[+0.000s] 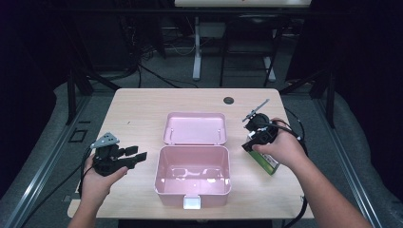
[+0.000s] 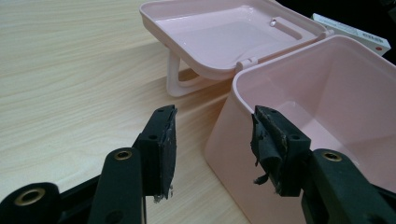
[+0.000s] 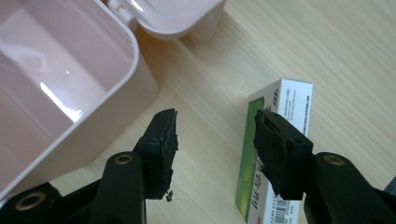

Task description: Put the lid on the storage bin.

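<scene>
— Wood-grain table (image 1: 138, 107) is carrying what at its middle?

— Pink box (image 1: 192, 178) is sitting there, its lid (image 1: 195, 128) lying thrown back; green-and-white carton (image 3: 273, 154) is lying flat just right of it.

— And the grippers?

— Right gripper (image 3: 215, 149) is hanging over the carton's near edge, jaws spread, nothing pinched; left gripper (image 2: 212, 151) is hovering at the box's left wall, jaws released too.
</scene>
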A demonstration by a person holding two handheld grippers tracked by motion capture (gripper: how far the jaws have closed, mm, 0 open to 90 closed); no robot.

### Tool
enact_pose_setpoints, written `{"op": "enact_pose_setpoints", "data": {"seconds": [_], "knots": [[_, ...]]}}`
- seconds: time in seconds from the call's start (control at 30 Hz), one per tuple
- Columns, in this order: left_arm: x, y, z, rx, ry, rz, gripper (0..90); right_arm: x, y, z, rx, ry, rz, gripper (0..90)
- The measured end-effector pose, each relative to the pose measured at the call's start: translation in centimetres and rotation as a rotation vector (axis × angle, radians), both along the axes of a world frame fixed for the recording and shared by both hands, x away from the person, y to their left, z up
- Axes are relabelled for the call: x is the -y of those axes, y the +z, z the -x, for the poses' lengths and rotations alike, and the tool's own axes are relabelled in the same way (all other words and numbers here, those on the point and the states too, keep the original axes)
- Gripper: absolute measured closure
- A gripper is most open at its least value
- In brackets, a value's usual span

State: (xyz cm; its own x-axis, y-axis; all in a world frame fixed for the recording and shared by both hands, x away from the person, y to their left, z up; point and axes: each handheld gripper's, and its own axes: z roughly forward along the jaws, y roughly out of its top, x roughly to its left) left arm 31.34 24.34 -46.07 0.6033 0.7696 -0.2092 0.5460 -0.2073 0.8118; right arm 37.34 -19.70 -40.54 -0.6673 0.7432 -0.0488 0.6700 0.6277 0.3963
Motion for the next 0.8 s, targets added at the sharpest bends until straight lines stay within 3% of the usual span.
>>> {"op": "enact_pose_setpoints", "data": {"seconds": [0.13,0.8], "knots": [[-0.1,0.0,0.0,0.001,0.002,0.003,50.1,0.2,-0.2,-0.9,-0.04,-0.003,0.046,47.6],[0.0,-0.1,-0.1,-0.009,-0.001,0.006,50.2,1.3,-1.8,-3.7,-0.147,-0.075,0.12,48.6]]}}
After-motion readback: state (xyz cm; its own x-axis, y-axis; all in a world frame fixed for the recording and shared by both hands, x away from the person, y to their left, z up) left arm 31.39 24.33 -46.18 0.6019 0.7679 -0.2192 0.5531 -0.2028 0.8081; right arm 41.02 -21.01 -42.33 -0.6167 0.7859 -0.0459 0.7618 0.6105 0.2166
